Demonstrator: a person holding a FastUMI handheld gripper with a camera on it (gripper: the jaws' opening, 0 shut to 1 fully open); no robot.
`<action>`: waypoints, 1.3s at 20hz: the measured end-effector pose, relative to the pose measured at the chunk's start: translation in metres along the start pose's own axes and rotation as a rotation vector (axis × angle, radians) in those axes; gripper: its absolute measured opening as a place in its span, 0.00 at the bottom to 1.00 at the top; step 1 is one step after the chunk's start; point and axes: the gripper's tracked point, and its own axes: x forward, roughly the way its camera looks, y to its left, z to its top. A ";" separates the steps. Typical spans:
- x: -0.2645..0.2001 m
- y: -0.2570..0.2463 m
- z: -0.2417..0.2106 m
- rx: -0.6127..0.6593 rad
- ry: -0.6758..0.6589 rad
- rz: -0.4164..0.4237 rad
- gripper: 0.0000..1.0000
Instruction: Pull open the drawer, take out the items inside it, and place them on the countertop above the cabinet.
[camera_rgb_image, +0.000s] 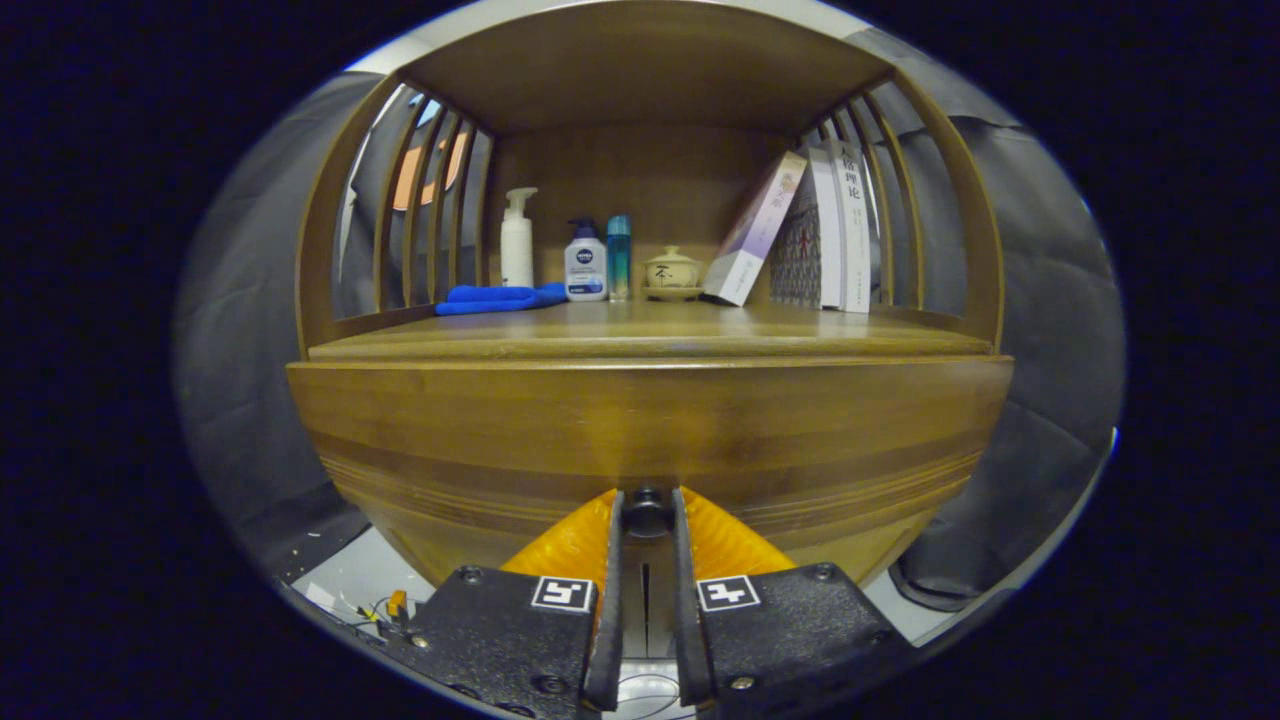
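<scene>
Gripping drawer knob (647, 510) — tool (647, 512) nearly closed, both fingers pressing it.

A brown striped grain is shown on the drawer front (650, 420) ahead of the gripper (647, 515); beyond, a blue cloth (500, 298) is seen.

The drawer (650, 430) is closed, so what lies inside is hidden. The gripper (647, 512) covers the sides of the knob (647, 510), jaws close on either side; actual contact cannot be told. At the surface's (650, 335) back edge, the cup (672, 272) is too small to make out, and the leaning book (755, 232) hides part of the upright books (835, 225).
</scene>
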 end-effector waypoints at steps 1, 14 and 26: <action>-0.004 -0.001 -0.001 0.000 0.004 0.003 0.25; -0.088 -0.006 -0.026 -0.029 0.030 0.035 0.25; -0.148 -0.009 -0.051 -0.043 0.045 0.043 0.25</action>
